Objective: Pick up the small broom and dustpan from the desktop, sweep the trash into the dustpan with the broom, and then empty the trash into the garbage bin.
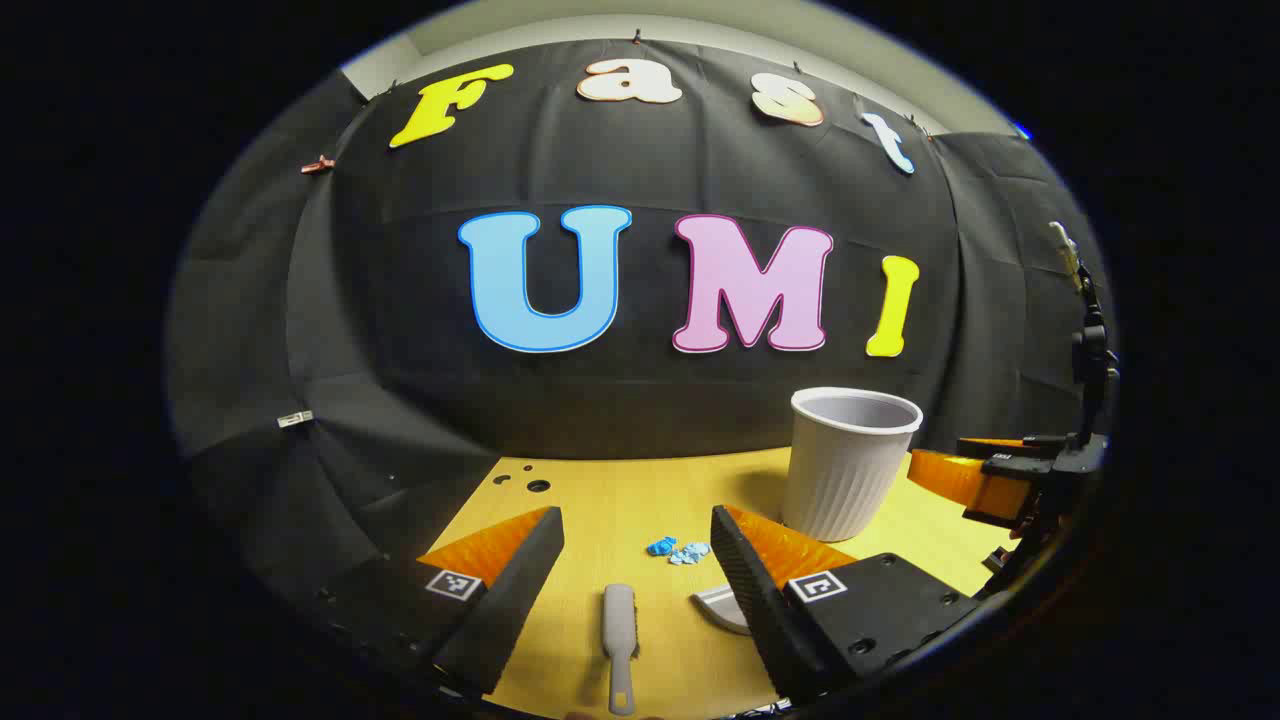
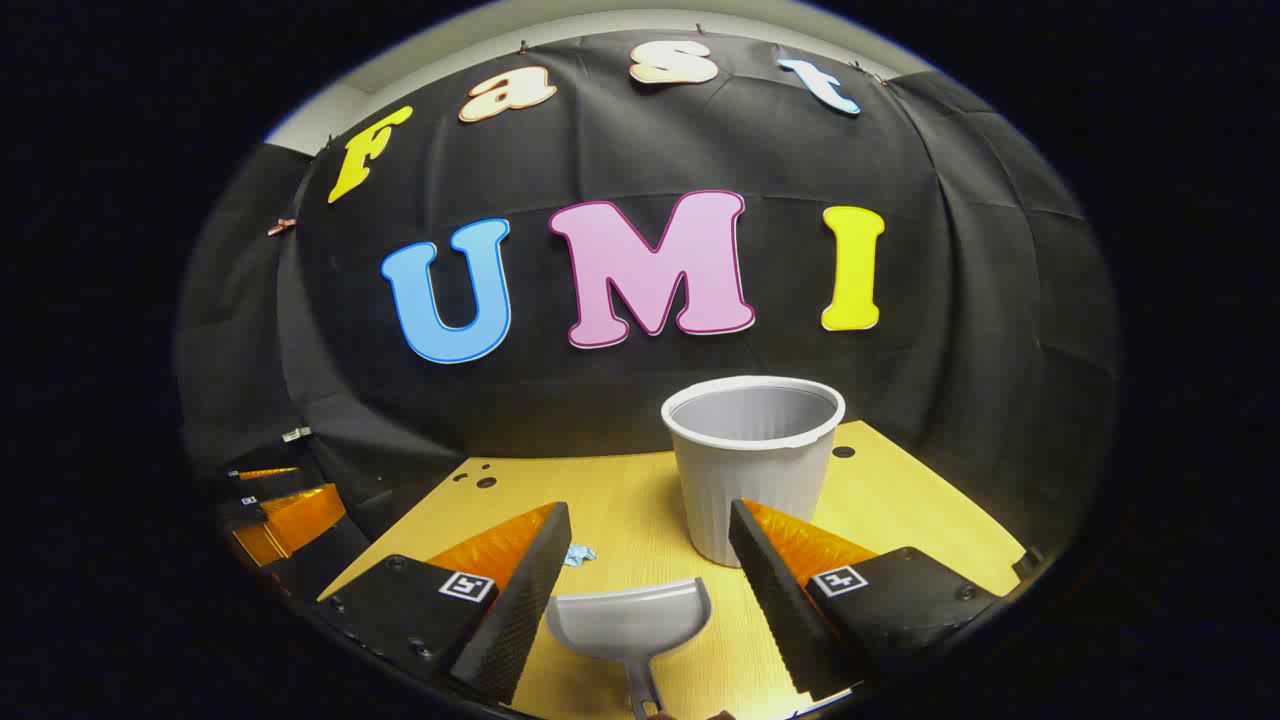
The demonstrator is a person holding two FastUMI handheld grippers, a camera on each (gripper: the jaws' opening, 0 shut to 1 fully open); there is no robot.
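Between the spread fingers of the left gripper (image 1: 636, 565) lay the small broom (image 1: 620, 640), flat on the desktop (image 1: 600, 500) with its handle running toward the camera; neither finger touched it. Just beyond its far end sat the trash (image 1: 678, 549), a few blue scraps, and past the right finger the edge of the dustpan (image 1: 722, 606) showed. The garbage bin (image 1: 850, 462) stood upright farther back to the right.

In the right gripper view, the right gripper (image 2: 648, 570) was likewise apart and empty, its fingers either side of the dustpan (image 2: 630, 620), which rested on the wood with its handle pointing back at the camera and its mouth toward the bin (image 2: 752, 462).

This looked like the pick-up step, with nothing yet grasped. Next, each gripper would probably need to drop lower and close squarely across its handle.
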